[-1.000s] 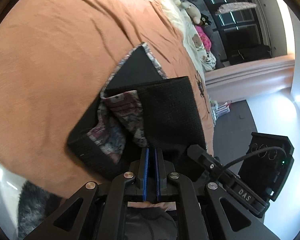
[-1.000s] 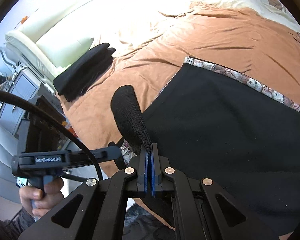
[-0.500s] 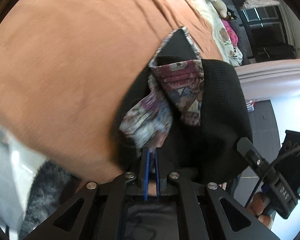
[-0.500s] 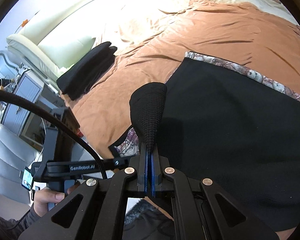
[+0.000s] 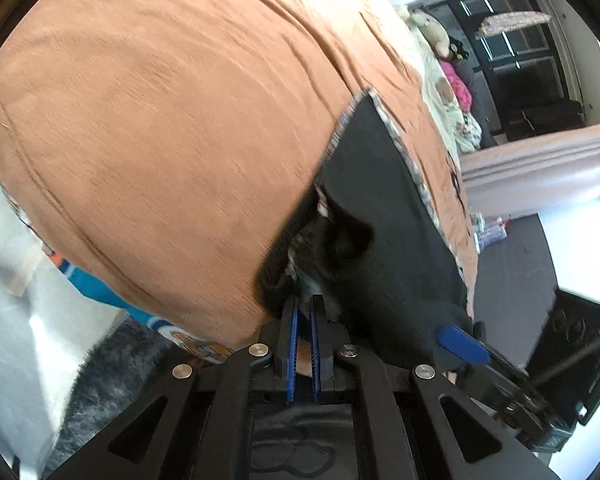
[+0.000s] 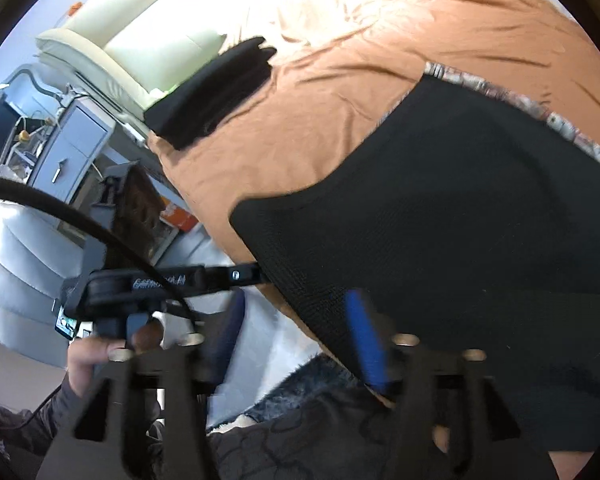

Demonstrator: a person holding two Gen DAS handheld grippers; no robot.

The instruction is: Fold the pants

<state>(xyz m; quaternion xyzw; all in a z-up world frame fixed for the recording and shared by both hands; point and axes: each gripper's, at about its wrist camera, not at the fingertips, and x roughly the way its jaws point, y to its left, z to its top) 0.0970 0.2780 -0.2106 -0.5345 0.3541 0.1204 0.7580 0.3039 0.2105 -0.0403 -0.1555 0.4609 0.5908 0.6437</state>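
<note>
Black pants (image 5: 380, 208) with a patterned lining edge lie folded on the orange bedspread (image 5: 160, 140) near the bed's corner. My left gripper (image 5: 304, 304) is shut on the pants' near edge, where a little of the lining shows at its tips. In the right wrist view the pants (image 6: 460, 220) spread flat to the right. My right gripper (image 6: 298, 332) is blurred and its jaws are opening; the pants' edge lies by its right pad (image 6: 364, 340), not pressed. The left gripper (image 6: 160, 280) shows there too, held by a hand (image 6: 96, 356).
A folded black garment (image 6: 212, 96) rests at the bed's far corner by the cream headboard (image 6: 140, 32). A grey drawer unit (image 6: 68, 152) stands beside the bed. Soft toys (image 5: 432, 28) lie at the far end. A furry grey rug (image 5: 100, 380) lies below the bed's edge.
The right gripper has let go of the raised black fold and opened; the fold now lies flat. The left gripper moved along the edge, and most of the patterned lining has gone from sight.
</note>
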